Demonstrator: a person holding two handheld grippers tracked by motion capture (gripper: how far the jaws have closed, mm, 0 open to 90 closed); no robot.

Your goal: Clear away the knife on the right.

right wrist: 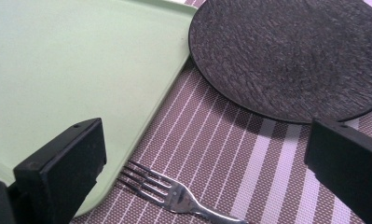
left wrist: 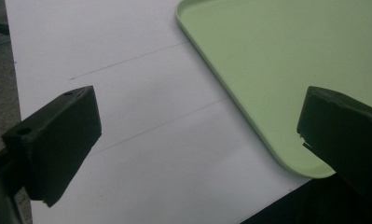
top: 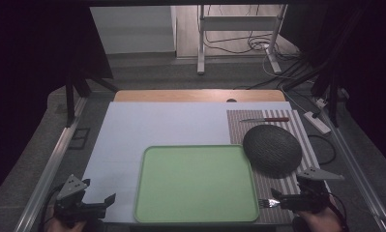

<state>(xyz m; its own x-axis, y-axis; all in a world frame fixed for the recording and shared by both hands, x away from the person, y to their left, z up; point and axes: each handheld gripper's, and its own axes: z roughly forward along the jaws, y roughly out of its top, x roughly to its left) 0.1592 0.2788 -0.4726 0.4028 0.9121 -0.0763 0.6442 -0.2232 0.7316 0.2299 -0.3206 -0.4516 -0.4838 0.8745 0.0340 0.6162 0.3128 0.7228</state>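
A light green tray (top: 195,183) lies at the front middle of the white sheet (top: 156,125). To its right, on a brown striped placemat (top: 304,145), rests a dark round textured plate (top: 272,149). A silver fork (top: 267,203) lies on the mat by the tray's front right corner. My right gripper (top: 280,199) stands open just over it. In the right gripper view the fork (right wrist: 174,193) lies flat between the wide jaws, untouched, with the plate (right wrist: 291,56) beyond. My left gripper (top: 99,192) is open at the tray's front left, nothing between its jaws (left wrist: 193,140); the tray (left wrist: 277,56) is to its right.
A knife with a red handle (top: 265,119) lies at the far end of the placemat. A wooden board edge (top: 200,95) runs behind the white sheet. Metal rails flank the table, and a power strip (top: 317,122) with cables sits at the right.
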